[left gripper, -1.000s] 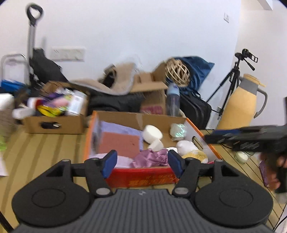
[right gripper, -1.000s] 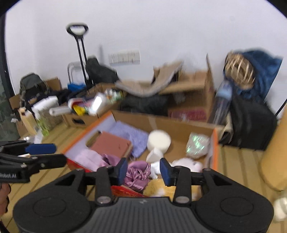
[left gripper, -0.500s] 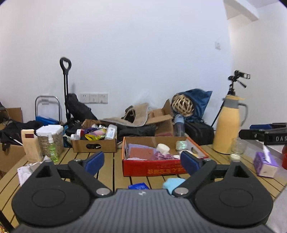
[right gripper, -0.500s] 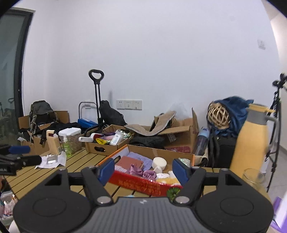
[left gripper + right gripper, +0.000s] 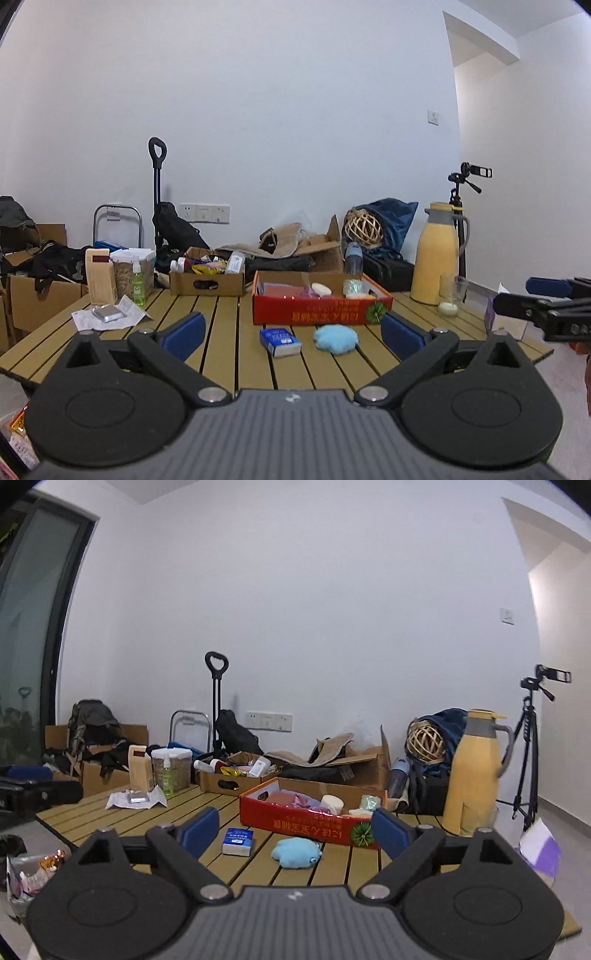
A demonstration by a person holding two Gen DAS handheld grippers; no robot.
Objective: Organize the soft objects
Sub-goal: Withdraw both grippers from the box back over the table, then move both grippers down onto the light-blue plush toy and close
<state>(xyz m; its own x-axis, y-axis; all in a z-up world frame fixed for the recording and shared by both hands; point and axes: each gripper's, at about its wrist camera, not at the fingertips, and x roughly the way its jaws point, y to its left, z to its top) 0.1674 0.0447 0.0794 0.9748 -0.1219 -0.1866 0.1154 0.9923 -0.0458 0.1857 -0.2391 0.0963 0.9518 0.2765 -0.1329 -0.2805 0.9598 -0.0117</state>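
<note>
Grippers wide open and empty, our left gripper (image 5: pixel 291 328) and right gripper (image 5: pixel 293 830) sit low in each frame, facing the blue plush (image 5: pixel 336 339) and the blue tissue pack (image 5: pixel 280 341) lying centre-frame on the slatted table (image 5: pixel 218 328), just before the red box (image 5: pixel 321 314) of soft things. We judge the next pick best made by straddling the plush squarely, closing gently, then lifting it over the box's front wall. Since a second ago we have pulled well back from over the box, and both sets of jaws have spread wider.
</note>
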